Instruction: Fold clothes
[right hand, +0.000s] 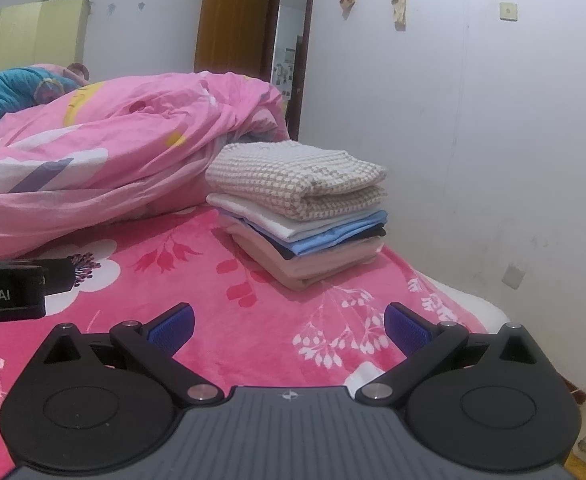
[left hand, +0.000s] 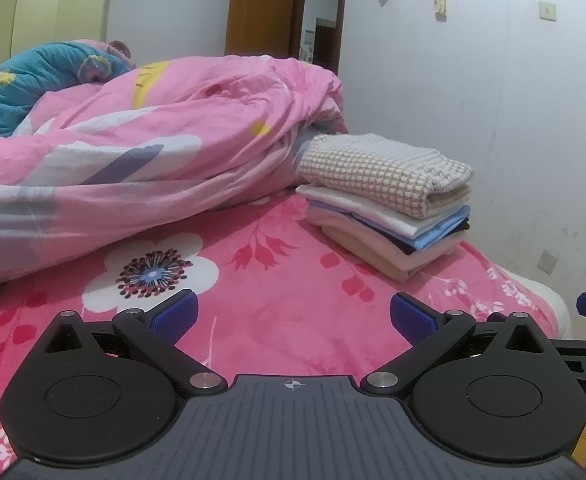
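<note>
The pink quilt (left hand: 153, 140) runs off the left edge and covers the stack's (left hand: 393, 208) far end. Through the doorway (right hand: 289, 60), things too small to tell. The other gripper (right hand: 9, 292) shows only a cropped black body.

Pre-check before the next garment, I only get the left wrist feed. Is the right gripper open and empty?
Observer: Yes. The right gripper is open with nothing between its fingers; only the pink floral bedsheet shows in the gap.
Operator: Anything loose near it?
Observer: A small white scrap lies on the sheet beside its right finger linkage. I cannot tell what it is.
Operator: Where is the stack from there?
Observer: The folded stack sits straight ahead of that gripper, apart from it, with the checked piece on top.
</note>
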A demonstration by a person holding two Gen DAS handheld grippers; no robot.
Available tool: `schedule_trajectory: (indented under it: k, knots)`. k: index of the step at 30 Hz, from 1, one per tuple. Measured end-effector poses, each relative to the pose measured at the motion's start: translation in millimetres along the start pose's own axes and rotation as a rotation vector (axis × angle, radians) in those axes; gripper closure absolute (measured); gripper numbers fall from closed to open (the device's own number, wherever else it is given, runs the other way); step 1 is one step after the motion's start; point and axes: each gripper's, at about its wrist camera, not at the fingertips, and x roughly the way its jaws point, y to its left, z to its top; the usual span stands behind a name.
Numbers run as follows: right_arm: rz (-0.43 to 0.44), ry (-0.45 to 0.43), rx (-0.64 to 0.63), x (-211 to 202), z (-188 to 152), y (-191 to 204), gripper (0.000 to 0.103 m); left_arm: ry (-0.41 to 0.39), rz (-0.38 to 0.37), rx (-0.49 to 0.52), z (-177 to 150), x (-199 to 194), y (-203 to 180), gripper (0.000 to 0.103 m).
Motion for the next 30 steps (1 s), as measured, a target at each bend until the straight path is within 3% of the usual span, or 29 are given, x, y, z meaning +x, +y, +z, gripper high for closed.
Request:
schedule_trajectory:
  k: [30]
  knots:
    - [-0.043, 0.020, 0.020, 3, -1, -13, 0.000, -0.008, 0.001, 0.014, 0, -2, -7, 0.000]
